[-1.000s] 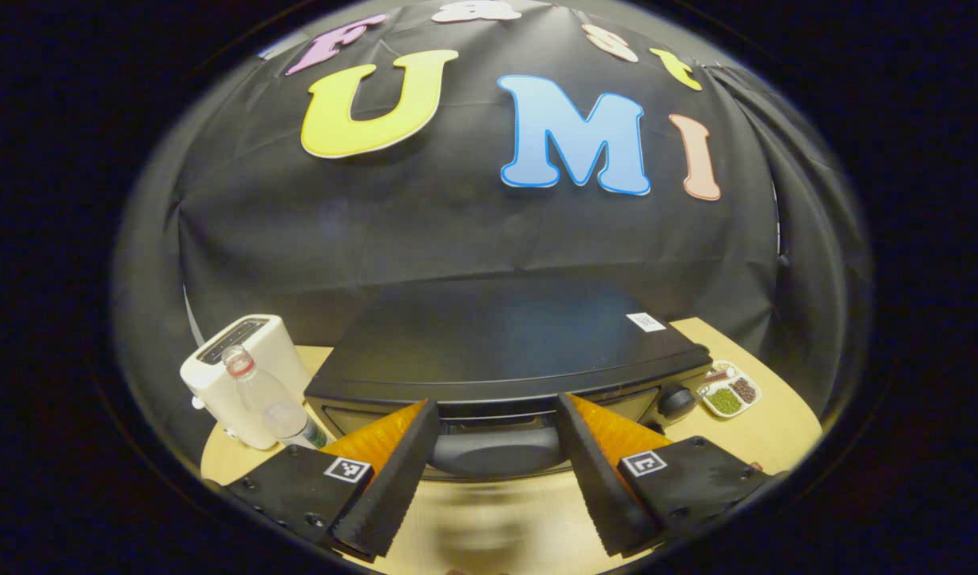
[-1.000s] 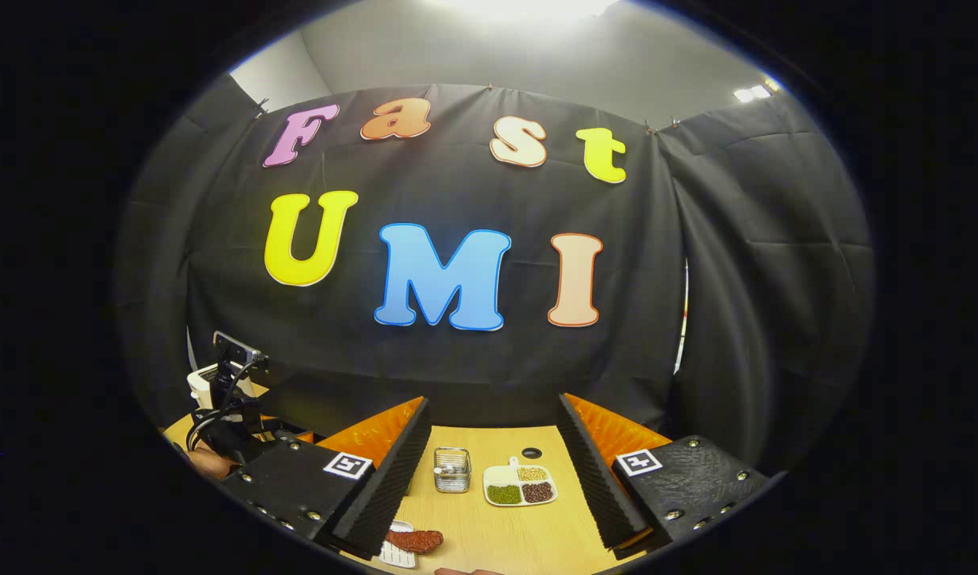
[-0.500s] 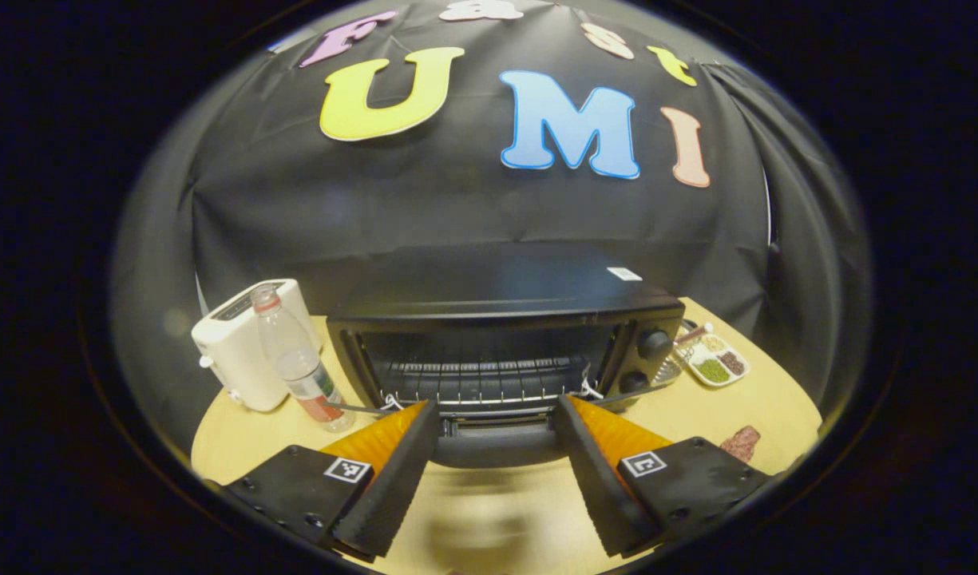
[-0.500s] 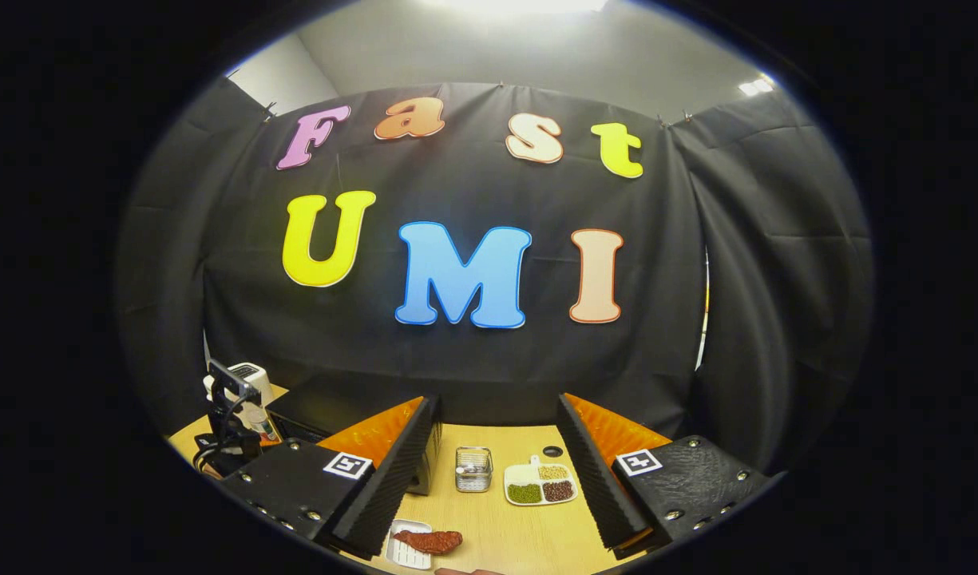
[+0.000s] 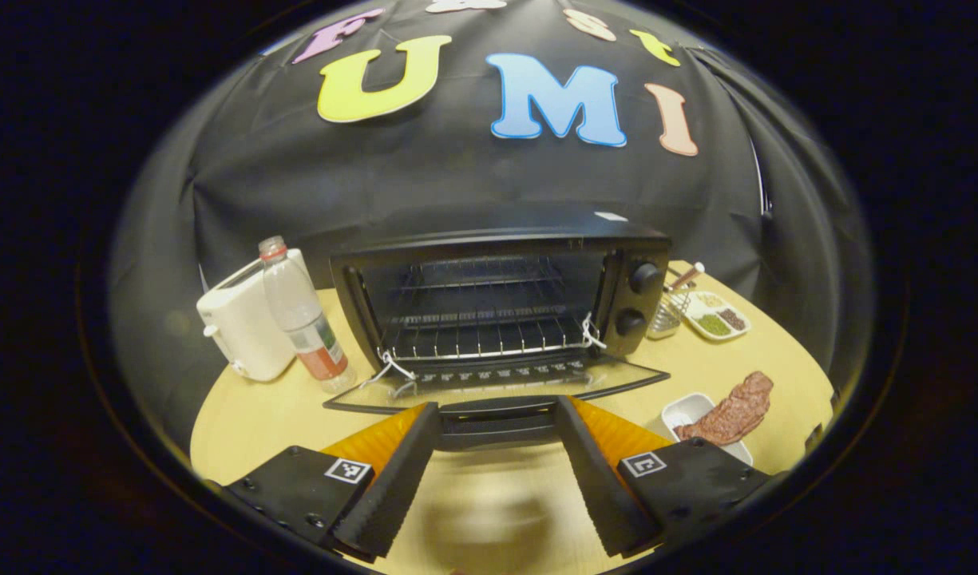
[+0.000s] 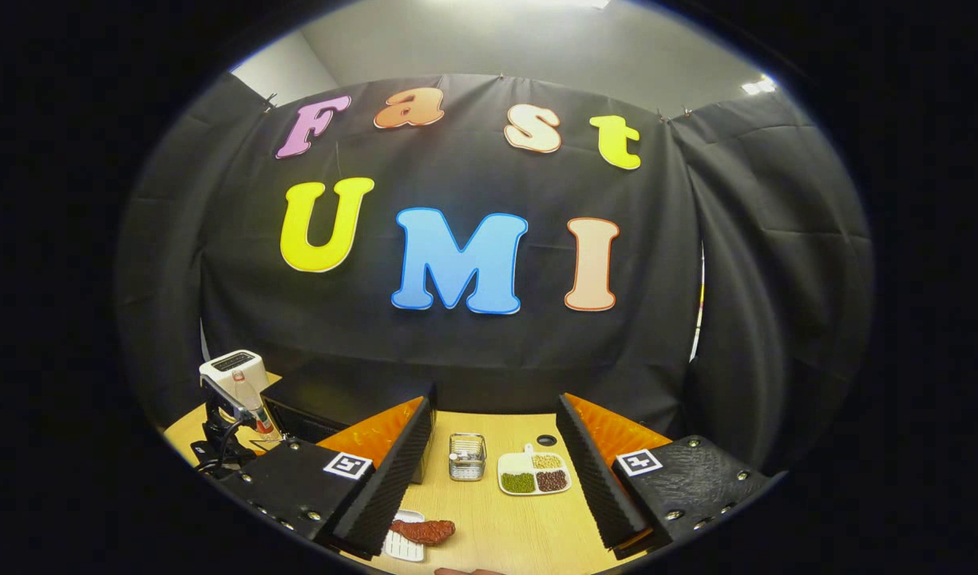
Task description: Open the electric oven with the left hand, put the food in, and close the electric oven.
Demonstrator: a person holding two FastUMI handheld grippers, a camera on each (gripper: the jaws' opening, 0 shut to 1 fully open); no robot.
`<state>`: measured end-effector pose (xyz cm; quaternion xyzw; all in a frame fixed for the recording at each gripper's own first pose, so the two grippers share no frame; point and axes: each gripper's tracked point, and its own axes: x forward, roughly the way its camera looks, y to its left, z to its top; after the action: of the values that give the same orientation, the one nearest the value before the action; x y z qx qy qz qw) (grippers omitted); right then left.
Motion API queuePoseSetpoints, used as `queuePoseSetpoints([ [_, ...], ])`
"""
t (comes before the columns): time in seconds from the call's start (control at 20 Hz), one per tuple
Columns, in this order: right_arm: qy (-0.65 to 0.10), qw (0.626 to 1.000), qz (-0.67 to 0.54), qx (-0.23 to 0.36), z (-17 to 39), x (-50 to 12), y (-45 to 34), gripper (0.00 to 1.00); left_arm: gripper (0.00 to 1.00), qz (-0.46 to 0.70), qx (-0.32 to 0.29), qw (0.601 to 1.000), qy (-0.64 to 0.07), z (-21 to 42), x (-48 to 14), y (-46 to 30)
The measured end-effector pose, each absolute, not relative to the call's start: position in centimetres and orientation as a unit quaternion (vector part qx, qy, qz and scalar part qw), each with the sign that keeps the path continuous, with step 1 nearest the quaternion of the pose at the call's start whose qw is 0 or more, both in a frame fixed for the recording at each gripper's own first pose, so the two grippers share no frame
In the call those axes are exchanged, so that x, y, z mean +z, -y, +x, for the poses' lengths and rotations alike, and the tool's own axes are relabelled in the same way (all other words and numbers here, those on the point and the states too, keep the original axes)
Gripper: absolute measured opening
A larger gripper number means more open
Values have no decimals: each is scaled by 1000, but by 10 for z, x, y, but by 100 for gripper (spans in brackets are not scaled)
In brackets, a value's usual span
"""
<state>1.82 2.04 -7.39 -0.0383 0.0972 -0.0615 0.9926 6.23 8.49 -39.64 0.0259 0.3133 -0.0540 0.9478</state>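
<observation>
Handle (image 5: 496,419) of the oven door sits between the fingers of my left hand-held gripper (image 5: 495,471), whose jaws stand wide apart and do not press it, so I call that hand released. Just beyond it the glass door (image 5: 496,382) lies folded down nearly flat over the worktop (image 5: 249,415), and behind that the electric oven (image 5: 500,299) gapes with its wire rack (image 5: 489,339) bare. The food (image 5: 732,414), a reddish slab on a small white dish, rests ahead and to the right of this hand. In the right gripper view my right hand-held gripper (image 6: 495,479) hangs spread and empty, the food (image 6: 423,530) low between its fingers. I judge loading is next: approach level, clear the door's front edge, and mind the bottle (image 5: 301,323) on the left.
</observation>
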Motion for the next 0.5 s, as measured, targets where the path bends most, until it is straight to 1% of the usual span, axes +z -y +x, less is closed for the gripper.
queuePoseSetpoints([
  [0.05,-101,992,-38,-60,17,-76,-21,96,98,23,-56,944,-326,57,-406,-85],
  [0.15,-107,992,-36,-57,17,-80,-22,96,98,13,-54,937,-344,50,-421,-87],
  [0.2,-109,992,-36,-56,19,-81,-22,96,100,6,-49,936,-349,49,-420,-89],
  [0.3,-114,992,-32,-55,20,-85,-20,96,100,-12,-44,942,-333,59,-405,-90],
  [0.4,-124,991,-16,-53,24,-93,-18,95,98,-13,-39,949,-311,70,-379,-92],
  [0.5,-144,989,9,-45,28,-109,-17,96,98,-14,-32,960,-278,81,-342,-98],
])
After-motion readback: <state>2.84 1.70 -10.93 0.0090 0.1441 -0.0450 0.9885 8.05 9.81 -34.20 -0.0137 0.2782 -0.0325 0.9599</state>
